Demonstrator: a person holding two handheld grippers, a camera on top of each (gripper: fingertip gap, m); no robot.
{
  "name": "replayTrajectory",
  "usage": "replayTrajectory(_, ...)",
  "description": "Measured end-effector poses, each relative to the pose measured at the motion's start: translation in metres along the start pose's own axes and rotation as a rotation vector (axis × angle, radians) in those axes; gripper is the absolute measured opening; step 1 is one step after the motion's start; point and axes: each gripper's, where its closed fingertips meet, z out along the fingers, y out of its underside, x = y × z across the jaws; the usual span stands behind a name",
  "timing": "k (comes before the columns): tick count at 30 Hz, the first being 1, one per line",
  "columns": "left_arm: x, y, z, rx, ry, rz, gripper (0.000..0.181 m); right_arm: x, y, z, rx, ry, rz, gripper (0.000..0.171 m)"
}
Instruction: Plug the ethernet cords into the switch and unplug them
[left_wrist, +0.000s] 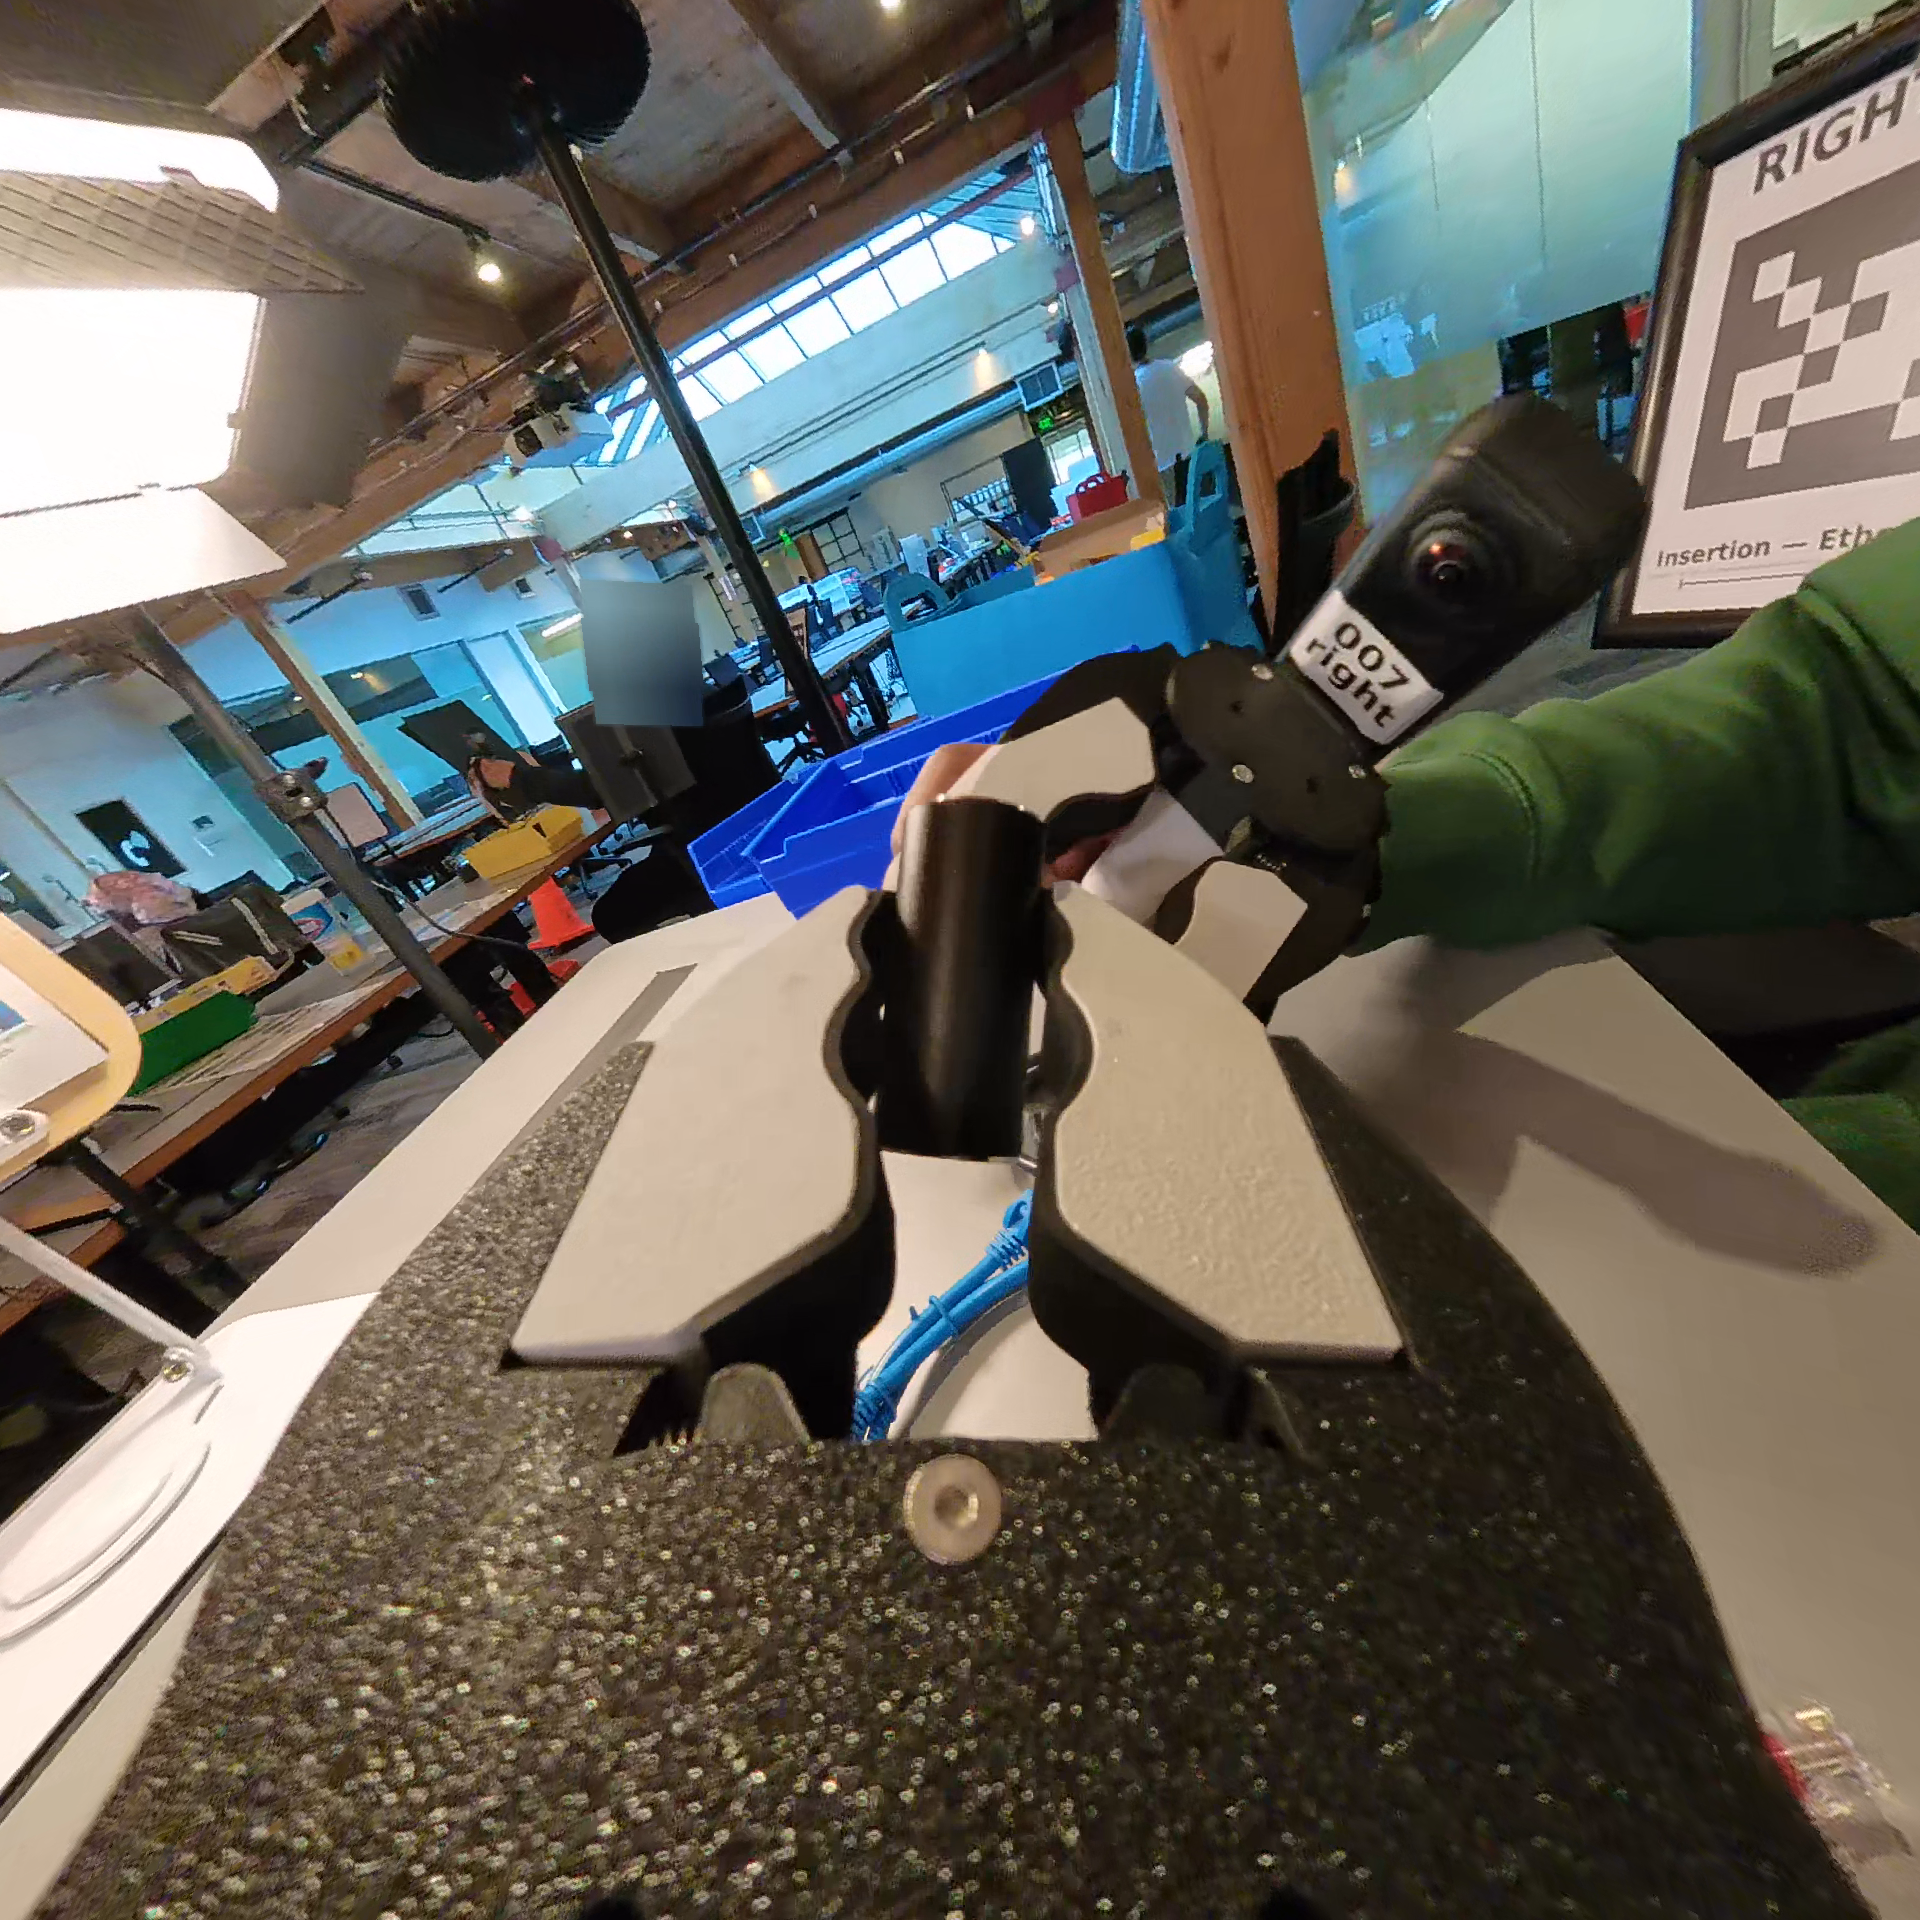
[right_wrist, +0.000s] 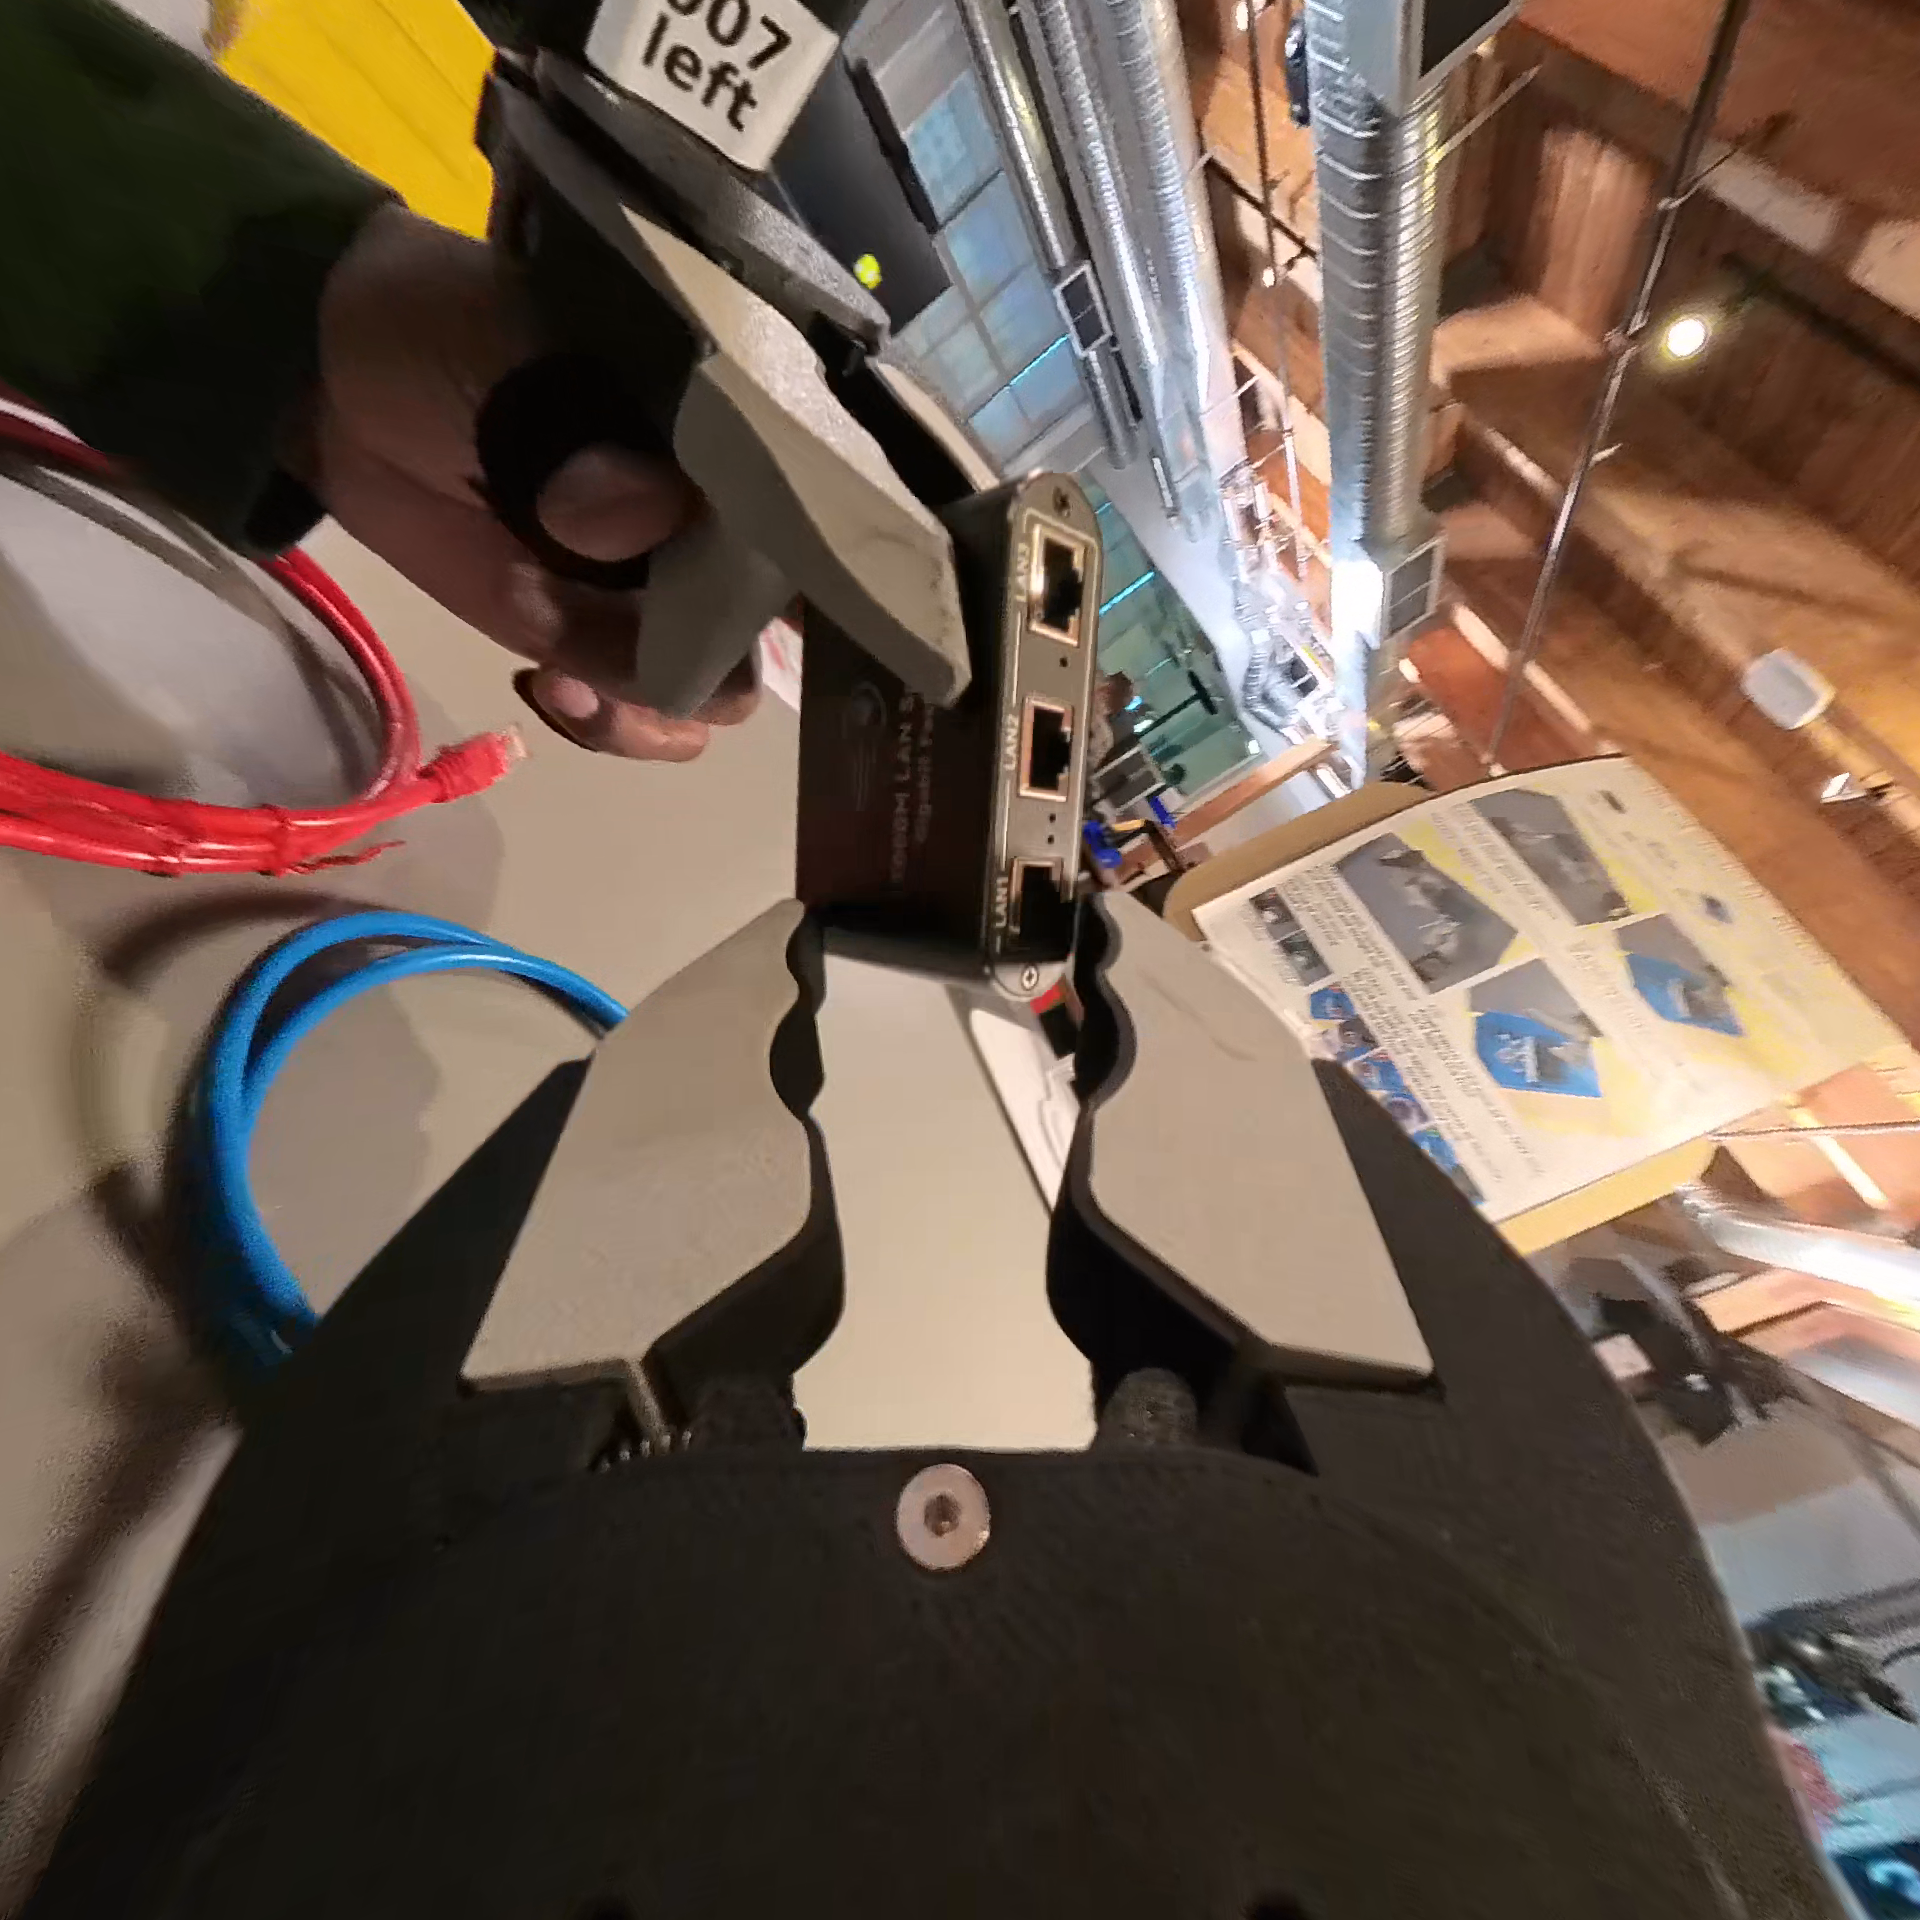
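Observation:
The black switch (right_wrist: 904, 790) is held in the air, and the three ports (right_wrist: 1049, 727) on its face are empty. My left gripper (left_wrist: 956, 935) is shut on the switch (left_wrist: 956, 1039) across its thin sides. It also shows in the right wrist view (right_wrist: 925, 623), clamped on the upper part. My right gripper (right_wrist: 945, 935) is shut on the switch's lower end, one fingertip on each side. In the left wrist view it (left_wrist: 1039, 831) reaches in from the right. A red ethernet cord (right_wrist: 312, 821) and a blue ethernet cord (right_wrist: 260, 1091) lie coiled on the table, unplugged.
The white table (left_wrist: 1662, 1091) carries a framed marker sign (left_wrist: 1818, 312) at the right and a picture board (right_wrist: 1538, 987) at its edge. Blue bins (left_wrist: 831, 831) and a black light-stand pole (left_wrist: 665, 416) stand beyond it. A clear plug (left_wrist: 1818, 1766) lies near my left gripper's body. Only a small space, under 4 cm, lies between the two pairs of fingers.

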Motion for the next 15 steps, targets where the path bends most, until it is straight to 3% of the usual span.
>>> replayTrajectory(8, 0.005, -0.006, -0.003, 0.031, 0.027, 0.036, 0.026, 0.003, -0.017, -0.009, 0.125, -0.116, 0.237, 0.050)
replayTrajectory(12, 0.013, 0.000, 0.001, 0.008, 0.056, 0.059, 0.026, -0.004, -0.013, -0.007, 0.102, -0.144, 0.223, 0.035)
replayTrajectory(15, 0.012, 0.005, 0.001, -0.018, 0.053, 0.066, 0.027, -0.006, -0.009, -0.006, 0.079, -0.158, 0.204, 0.034)
